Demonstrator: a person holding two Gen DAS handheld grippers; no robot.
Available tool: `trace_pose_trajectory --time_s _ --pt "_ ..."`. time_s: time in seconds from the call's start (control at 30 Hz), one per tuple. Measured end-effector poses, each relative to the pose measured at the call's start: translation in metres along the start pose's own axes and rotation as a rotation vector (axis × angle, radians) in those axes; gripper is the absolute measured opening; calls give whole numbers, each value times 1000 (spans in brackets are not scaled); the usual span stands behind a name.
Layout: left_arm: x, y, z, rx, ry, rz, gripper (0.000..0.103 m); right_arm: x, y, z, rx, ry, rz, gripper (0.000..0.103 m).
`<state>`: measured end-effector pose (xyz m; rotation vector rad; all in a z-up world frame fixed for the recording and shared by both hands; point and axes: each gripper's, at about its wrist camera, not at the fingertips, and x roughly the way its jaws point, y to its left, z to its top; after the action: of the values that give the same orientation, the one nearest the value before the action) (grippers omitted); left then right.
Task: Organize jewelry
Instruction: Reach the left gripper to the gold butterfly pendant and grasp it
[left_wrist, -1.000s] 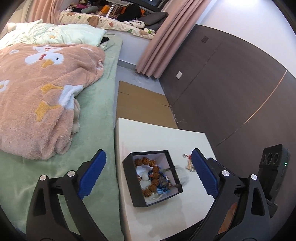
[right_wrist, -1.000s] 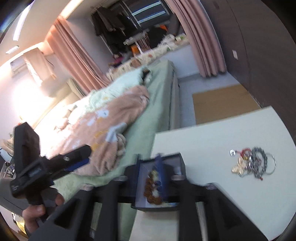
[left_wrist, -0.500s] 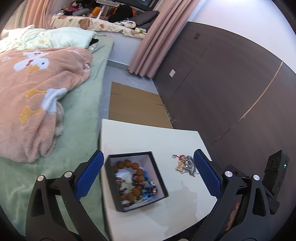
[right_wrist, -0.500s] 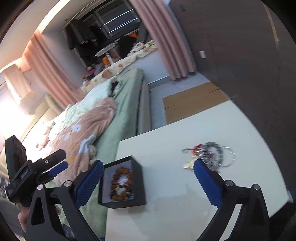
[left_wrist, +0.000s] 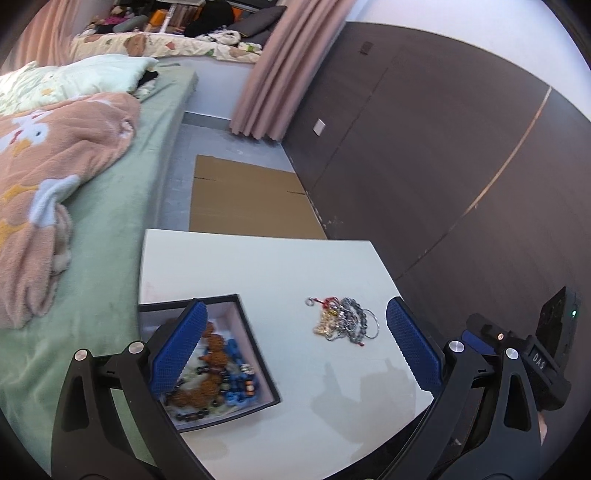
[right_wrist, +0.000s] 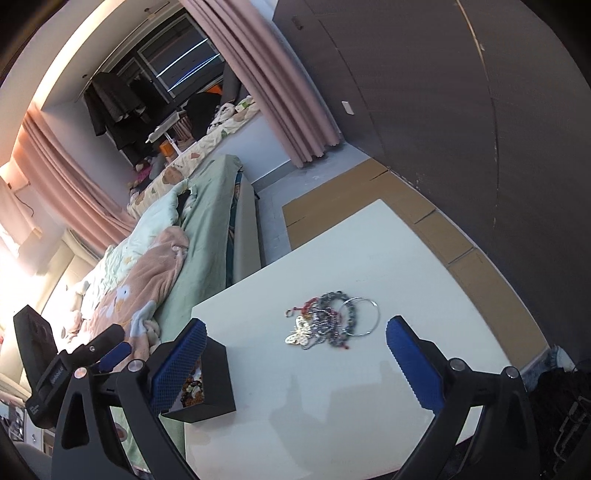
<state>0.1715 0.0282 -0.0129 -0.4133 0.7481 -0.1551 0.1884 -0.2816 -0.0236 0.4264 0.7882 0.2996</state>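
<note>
A black jewelry box (left_wrist: 260, 347) with a white lining sits at the left edge of a white table (left_wrist: 258, 266). It holds several bead bracelets (left_wrist: 214, 373), brown and blue. A loose pile of jewelry (left_wrist: 341, 322) lies on the table to its right: silver chains, a gold piece, a thin ring. My left gripper (left_wrist: 295, 350) is open and empty above the table, its left pad over the box. My right gripper (right_wrist: 295, 363) is open and empty, with the pile (right_wrist: 328, 319) just ahead between its fingers and the box (right_wrist: 212, 384) behind its left pad.
A bed with a green sheet (left_wrist: 110, 221) and a peach blanket (left_wrist: 48, 166) runs along the table's left side. Flat cardboard (left_wrist: 247, 199) lies on the floor beyond the table. A dark wood wall (left_wrist: 461, 147) stands to the right. Pink curtains (left_wrist: 273, 70) hang at the back.
My right gripper was shut over the box a second ago; it has opened and swung right to face the jewelry pile. My left view has shifted right, with the box now under its left pad.
</note>
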Motion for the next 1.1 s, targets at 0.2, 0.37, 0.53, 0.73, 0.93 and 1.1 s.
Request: trace_pose_trajectory --time_s 0.2,0.37,0.53,0.73,0.93,1.1 --pt "25 -27 -8 64 50 3 97 -8 -22 5 34 -2 2 96" --pt "52 -44 -6 93 133 -2 90 -8 -42 9 65 25 -2 96" --pt "75 -58 -3 125 202 9 81 -4 -59 12 105 49 -6 96" --pt "106 -65 -3 150 274 38 70 4 -74 11 144 83 -7 96" --pt "134 -69 -7 174 331 47 56 11 -88 11 182 98 -17 96" --pt "154 -69 -16 191 362 50 45 27 -99 8 194 127 -55 96"
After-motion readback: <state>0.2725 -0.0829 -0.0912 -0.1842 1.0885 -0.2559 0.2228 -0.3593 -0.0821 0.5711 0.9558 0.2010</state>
